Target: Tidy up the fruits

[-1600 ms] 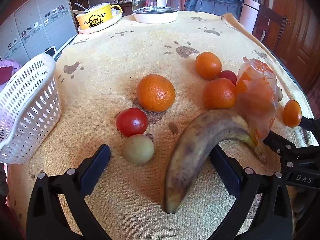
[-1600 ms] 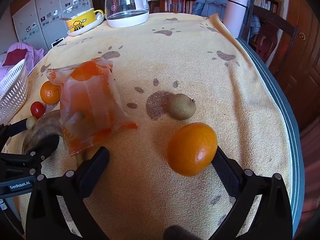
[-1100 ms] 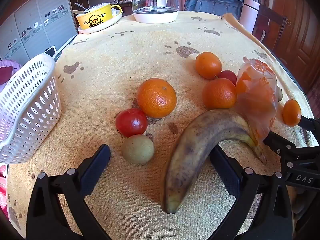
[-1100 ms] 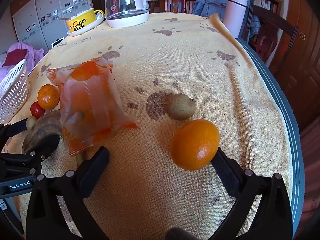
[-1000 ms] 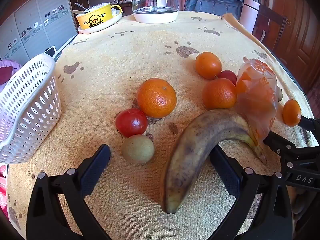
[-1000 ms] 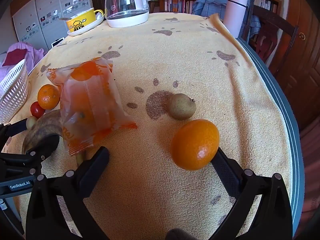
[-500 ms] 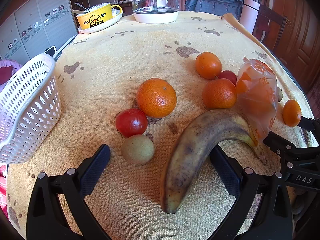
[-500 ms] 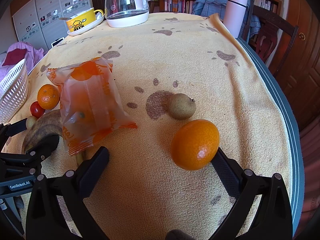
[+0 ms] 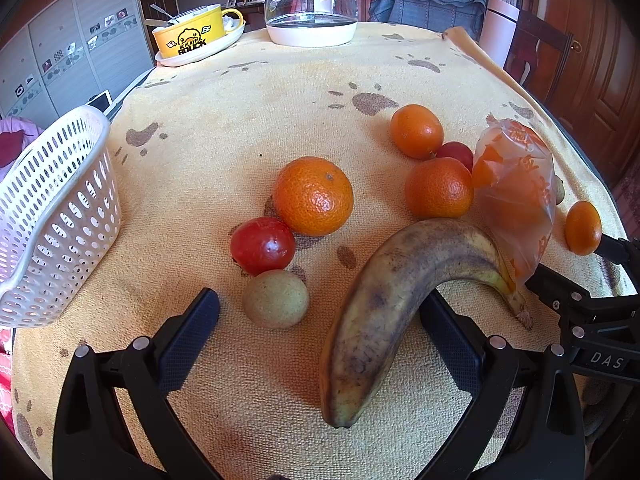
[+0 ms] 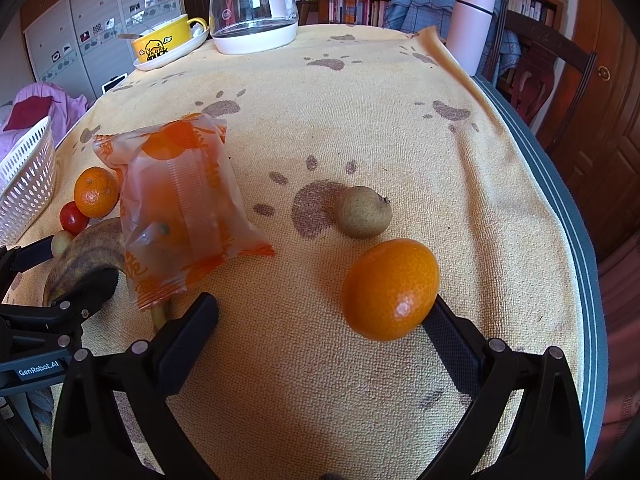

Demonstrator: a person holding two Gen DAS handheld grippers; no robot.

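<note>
My left gripper [image 9: 320, 320] is open over the yellow towel. A browned banana [image 9: 400, 288] lies between its fingers against the right one, with a small tan fruit [image 9: 276, 298] near the left one. Beyond sit a red tomato [image 9: 262, 246], a big orange [image 9: 314, 196] and two more oranges [image 9: 438, 188]. A white basket [image 9: 60, 216] stands at the left. My right gripper [image 10: 320, 328] is open; a small orange [image 10: 390, 294] rests against its right finger. A brown fruit [image 10: 362, 211] lies just behind, and a bagged orange [image 10: 180, 200] to the left.
A glass kettle [image 9: 312, 4] and a yellow mug on a plate [image 9: 188, 38] stand at the far end, and a pink tumbler [image 10: 470, 28] at the far right corner. The table edge [image 10: 560, 200] runs close on the right. A chair stands beyond it.
Almost nothing: the small orange by my right finger shifted slightly early on. Both grippers stay open and still.
</note>
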